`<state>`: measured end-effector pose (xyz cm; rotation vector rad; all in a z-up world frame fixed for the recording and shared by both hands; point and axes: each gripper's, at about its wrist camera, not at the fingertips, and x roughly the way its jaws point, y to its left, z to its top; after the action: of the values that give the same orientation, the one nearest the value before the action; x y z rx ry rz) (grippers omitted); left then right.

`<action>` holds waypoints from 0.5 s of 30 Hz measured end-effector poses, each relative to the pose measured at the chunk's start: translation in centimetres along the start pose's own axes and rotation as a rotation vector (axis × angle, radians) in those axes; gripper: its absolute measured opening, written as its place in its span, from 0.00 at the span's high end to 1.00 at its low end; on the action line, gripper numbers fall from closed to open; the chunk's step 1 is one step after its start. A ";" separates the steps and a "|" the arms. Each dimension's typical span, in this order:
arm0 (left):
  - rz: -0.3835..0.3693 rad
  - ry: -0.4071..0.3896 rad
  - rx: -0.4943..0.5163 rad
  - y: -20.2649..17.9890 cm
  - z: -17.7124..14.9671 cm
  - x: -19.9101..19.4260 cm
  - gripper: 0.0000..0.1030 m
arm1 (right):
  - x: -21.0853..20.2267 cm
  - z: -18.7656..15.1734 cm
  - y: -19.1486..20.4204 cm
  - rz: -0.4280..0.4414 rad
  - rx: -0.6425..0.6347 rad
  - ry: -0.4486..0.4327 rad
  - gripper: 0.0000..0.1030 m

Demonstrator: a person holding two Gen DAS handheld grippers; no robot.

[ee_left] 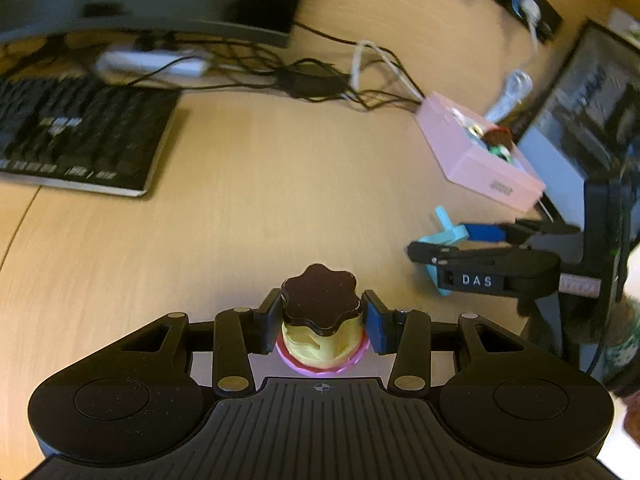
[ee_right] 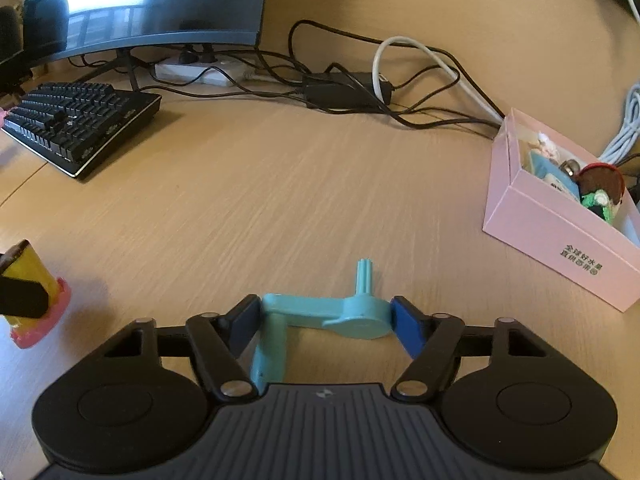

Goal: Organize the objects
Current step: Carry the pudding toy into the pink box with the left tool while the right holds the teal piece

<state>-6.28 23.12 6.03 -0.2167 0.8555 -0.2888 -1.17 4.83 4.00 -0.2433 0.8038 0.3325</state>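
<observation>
A toy pudding (ee_left: 318,304) with a dark brown scalloped top, yellow body and pink base sits between the pads of my left gripper (ee_left: 320,314), which is shut on it. The same toy (ee_right: 38,288) shows at the left edge of the right wrist view. A light blue crank-shaped plastic piece (ee_right: 360,314) lies low over the wooden desk (ee_right: 280,200). My right gripper (ee_right: 326,318) spans it, one pad against each end. From the left wrist view, that gripper (ee_left: 440,242) and the blue piece (ee_left: 448,236) are at the right.
An open pink box (ee_right: 552,240) with several small toys stands at the right, also seen as the pink box (ee_left: 480,168). A black keyboard (ee_right: 80,120) lies far left below a monitor (ee_right: 160,0). Cables, a power strip (ee_right: 192,72) and an adapter run along the back.
</observation>
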 end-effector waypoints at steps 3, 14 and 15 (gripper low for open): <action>-0.024 0.033 0.061 -1.7 0.3 0.9 0.55 | -1.5 -0.2 -0.5 -0.005 0.008 -0.001 0.31; -0.193 -0.042 0.148 -10.8 8.3 5.7 0.55 | -11.9 -2.5 -7.7 -0.055 0.172 -0.077 0.31; -0.200 -0.074 0.172 -12.2 9.7 6.1 0.55 | -12.7 -2.7 -8.8 -0.068 0.183 -0.096 0.31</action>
<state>2.93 10.37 11.57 -0.1511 0.7318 -0.5356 -7.83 -6.71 12.32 -0.0825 0.7249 0.2030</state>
